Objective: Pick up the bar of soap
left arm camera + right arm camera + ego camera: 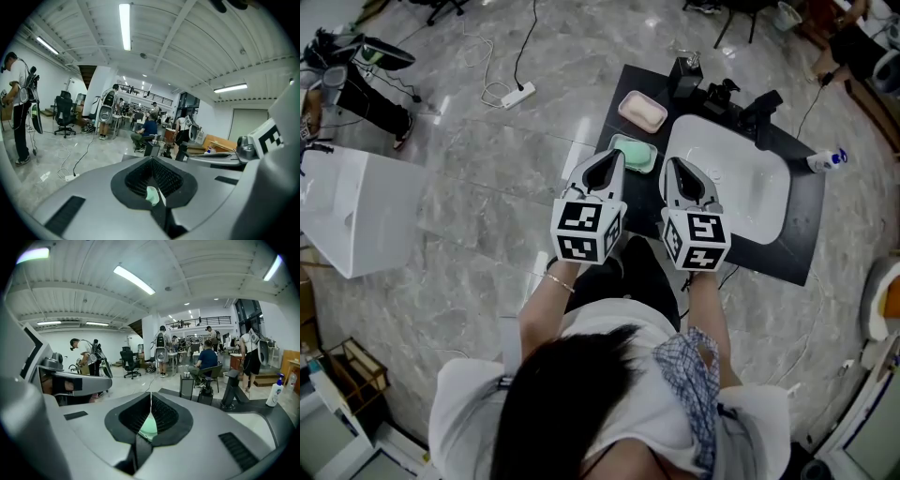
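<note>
A cream bar of soap [643,112] lies in a pink dish at the far left of the black table [795,255]. Nearer to me sits a green soap dish [636,154], partly hidden by my left gripper [606,167]. That gripper hovers over the dish's near edge with its jaws shut and nothing in them. My right gripper [679,172] hangs beside it over the left rim of the white sink [755,202], also shut and empty. In the left gripper view [152,160] and the right gripper view [150,394] the jaws meet, with a bit of green showing below them.
A black faucet and stands [741,101] line the table's far edge, and a white pump bottle [825,160] lies at its right end. A power strip with cables [517,93] lies on the marble floor, and a white box [354,211] stands at the left. People work in the background.
</note>
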Available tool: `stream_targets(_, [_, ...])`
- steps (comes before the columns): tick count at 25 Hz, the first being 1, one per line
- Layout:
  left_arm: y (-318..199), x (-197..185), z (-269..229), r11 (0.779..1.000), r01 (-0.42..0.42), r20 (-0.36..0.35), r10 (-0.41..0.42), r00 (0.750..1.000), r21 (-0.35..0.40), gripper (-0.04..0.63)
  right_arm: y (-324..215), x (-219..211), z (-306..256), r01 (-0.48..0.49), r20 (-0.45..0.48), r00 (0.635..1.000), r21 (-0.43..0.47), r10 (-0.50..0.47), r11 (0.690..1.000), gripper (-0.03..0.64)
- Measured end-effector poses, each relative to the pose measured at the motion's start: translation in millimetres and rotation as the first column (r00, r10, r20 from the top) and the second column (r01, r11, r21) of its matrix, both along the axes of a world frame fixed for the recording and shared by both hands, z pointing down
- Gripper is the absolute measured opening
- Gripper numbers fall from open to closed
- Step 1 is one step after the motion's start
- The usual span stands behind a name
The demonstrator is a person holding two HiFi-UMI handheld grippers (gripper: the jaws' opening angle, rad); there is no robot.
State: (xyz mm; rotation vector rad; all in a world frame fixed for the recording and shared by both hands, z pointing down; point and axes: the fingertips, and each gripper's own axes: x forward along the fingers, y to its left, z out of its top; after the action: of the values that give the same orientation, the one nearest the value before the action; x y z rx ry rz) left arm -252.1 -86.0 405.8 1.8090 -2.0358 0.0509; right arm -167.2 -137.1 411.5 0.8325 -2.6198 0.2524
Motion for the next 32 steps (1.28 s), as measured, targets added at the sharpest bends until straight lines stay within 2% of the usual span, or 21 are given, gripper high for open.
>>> stream_targets(7, [-30.5,-11.0,5.8,0.999,0.031,0.001,-0.031,1.000,-0.024,0.011,-38.6,-27.6,6.2,0.075,0.004,0.997,-0.026,-0.075,0.997,0.016])
stream_targets(19, [-59.4,-19.3,18.9,0.996,0.065,0.022,-0.064,0.998,-0.056,0.011,-95.4,-57.7,38.4,0.154,-0.057,0.986,-0.077,-0.159,0.985,0.017])
stream_targets(20, [-61.3,-18.8,20.8,0.996,0.064,0.019,-0.063,0.998,-0.061,0.011,-97.5,-60.6,42.7,0.171,-0.067,0.982,-0.083,-0.177,0.982,0.025])
stream_targets(22, [-64.1,-19.2,23.7,0.995,0.067,0.019,-0.066,0.998,-0.069,0.011,-99.6,-67.7,50.6,0.209,-0.087,0.972,-0.093,-0.217,0.974,0.096])
stream_targets(23, [-65.3,-20.2,24.7,0.995,0.070,0.021,-0.069,0.997,-0.071,0.011,-100.6,-71.7,54.3,0.226,-0.098,0.967,-0.095,-0.235,0.970,0.111])
stream_targets(26, [-67.4,-24.9,28.3,0.993,0.083,0.021,-0.082,0.996,-0.084,0.011,-102.4,-84.0,65.0,0.279,-0.134,0.947,-0.097,-0.290,0.955,0.129])
stream_targets(29, [-68.8,-29.5,31.0,0.990,0.102,0.021,-0.101,0.995,-0.095,0.011,-100.8,-95.5,75.2,0.349,-0.162,0.917,-0.117,-0.364,0.930,0.187])
stream_targets(32, [-71.0,-32.7,32.3,0.988,0.109,0.052,-0.104,0.993,-0.105,0.011,-103.4,-103.5,87.4,0.394,-0.197,0.889,-0.134,-0.414,0.909,0.190])
